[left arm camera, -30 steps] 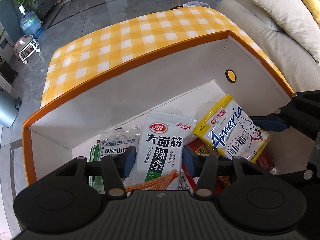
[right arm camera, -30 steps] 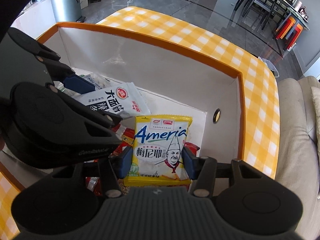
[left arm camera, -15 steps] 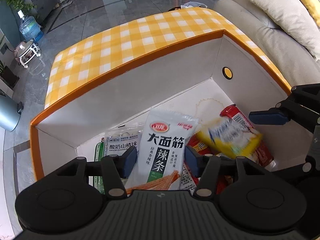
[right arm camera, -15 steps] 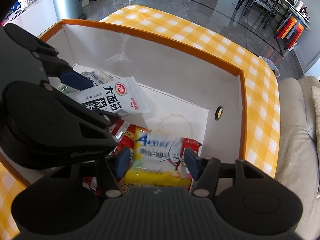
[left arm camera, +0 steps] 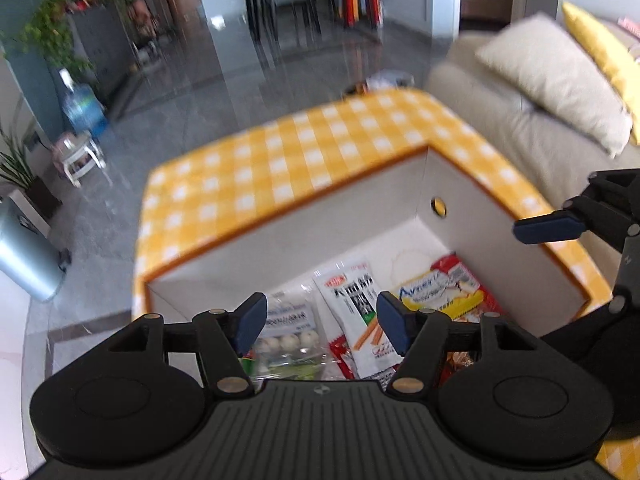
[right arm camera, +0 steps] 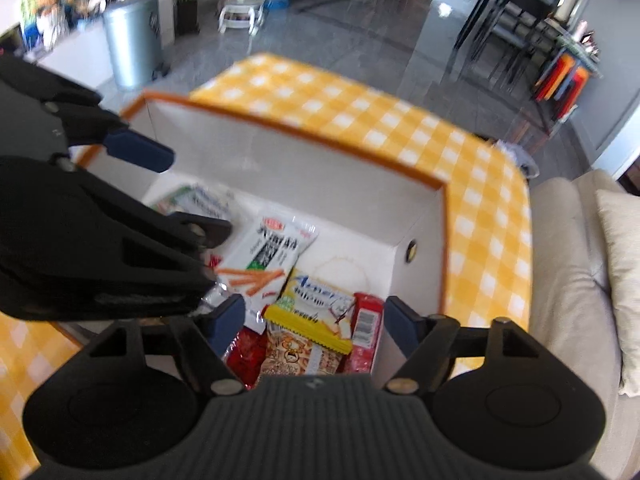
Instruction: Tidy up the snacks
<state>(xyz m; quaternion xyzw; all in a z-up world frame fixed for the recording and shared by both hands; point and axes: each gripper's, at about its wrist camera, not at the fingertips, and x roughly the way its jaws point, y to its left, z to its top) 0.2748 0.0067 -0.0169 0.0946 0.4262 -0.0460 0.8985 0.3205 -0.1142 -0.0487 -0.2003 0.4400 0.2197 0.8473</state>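
Snacks: I see the white spicy-strip packet (left arm camera: 356, 312) and the yellow wafer packet (right arm camera: 316, 304) lying loose among other packets inside the white box (left arm camera: 304, 236).
Left gripper (left arm camera: 318, 322): my jaws have just been opening, spread above the packets, pinching nothing.
Right gripper (right arm camera: 310, 326): jaws likewise just opening, spread and empty above the yellow packet.

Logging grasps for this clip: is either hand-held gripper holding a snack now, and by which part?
Nothing is held. Both the left hand-held gripper and the right hand-held gripper have just opened; the packets lie loose in the box.
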